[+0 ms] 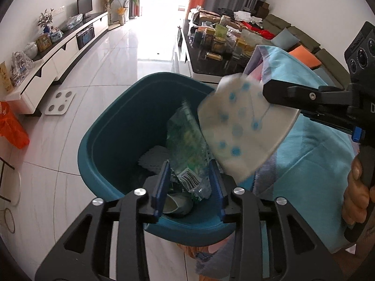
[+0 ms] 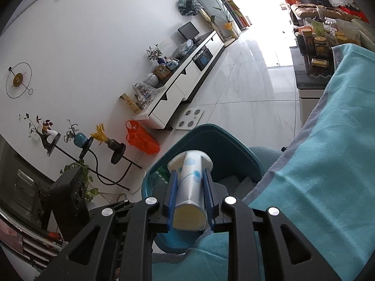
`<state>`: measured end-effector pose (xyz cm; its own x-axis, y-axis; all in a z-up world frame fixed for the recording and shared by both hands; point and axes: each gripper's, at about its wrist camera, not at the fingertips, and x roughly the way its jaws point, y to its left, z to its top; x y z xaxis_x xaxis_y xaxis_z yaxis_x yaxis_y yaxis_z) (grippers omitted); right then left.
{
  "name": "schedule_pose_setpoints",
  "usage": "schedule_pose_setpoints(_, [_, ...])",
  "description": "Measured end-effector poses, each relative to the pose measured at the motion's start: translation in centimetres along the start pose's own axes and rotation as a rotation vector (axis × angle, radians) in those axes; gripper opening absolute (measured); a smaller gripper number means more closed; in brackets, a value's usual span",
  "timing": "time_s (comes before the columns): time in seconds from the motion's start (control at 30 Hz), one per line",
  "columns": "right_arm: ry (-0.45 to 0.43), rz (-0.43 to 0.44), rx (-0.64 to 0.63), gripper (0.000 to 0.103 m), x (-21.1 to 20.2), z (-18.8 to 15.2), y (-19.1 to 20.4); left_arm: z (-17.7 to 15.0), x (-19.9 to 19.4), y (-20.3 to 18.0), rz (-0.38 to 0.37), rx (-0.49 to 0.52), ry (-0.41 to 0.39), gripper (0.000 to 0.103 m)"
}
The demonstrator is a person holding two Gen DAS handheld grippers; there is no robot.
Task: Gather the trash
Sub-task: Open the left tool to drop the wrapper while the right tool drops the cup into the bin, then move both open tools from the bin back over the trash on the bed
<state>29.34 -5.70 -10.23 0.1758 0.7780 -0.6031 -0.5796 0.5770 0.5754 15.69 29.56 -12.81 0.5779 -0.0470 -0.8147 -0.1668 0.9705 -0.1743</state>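
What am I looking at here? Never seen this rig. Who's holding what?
No robot arm: a person holds a two-finger gripper in each hand, with a fisheye camera on each looking along its fingers.

The left wrist view looks down into a teal trash bin. A green plastic wrapper sits between the left gripper fingers, above the bin; whether the pads still press it I cannot tell. The right gripper comes in from the right with a paper cup; the person's hand is on its handle.

The right wrist view shows that cup squeezed between the blue fingers, over the same bin. A turquoise cloth lies beside the bin.
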Motion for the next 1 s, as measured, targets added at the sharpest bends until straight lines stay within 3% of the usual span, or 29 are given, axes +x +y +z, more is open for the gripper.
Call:
schedule_pose_setpoints(0.47, [-0.017, 0.021, -0.004, 0.023, -1.8, -0.3, -0.3, -0.3, -0.6, 0.1, 0.004, -0.067, -0.039, 0.040])
schedule_pose_setpoints(0.73, [-0.076, 0.009, -0.054, 0.031, -6.1, -1.3, -0.2, -0.6, -3.9, -2.7, -0.045, 0.003, -0.131, 0.046])
schedule_pose_setpoints(1.0, [-0.185, -0.065, -0.107, 0.038, -13.3, -3.8, -1.1, -1.0, -6.8, -9.5, -0.168, 0.139, -0.209, 0.055])
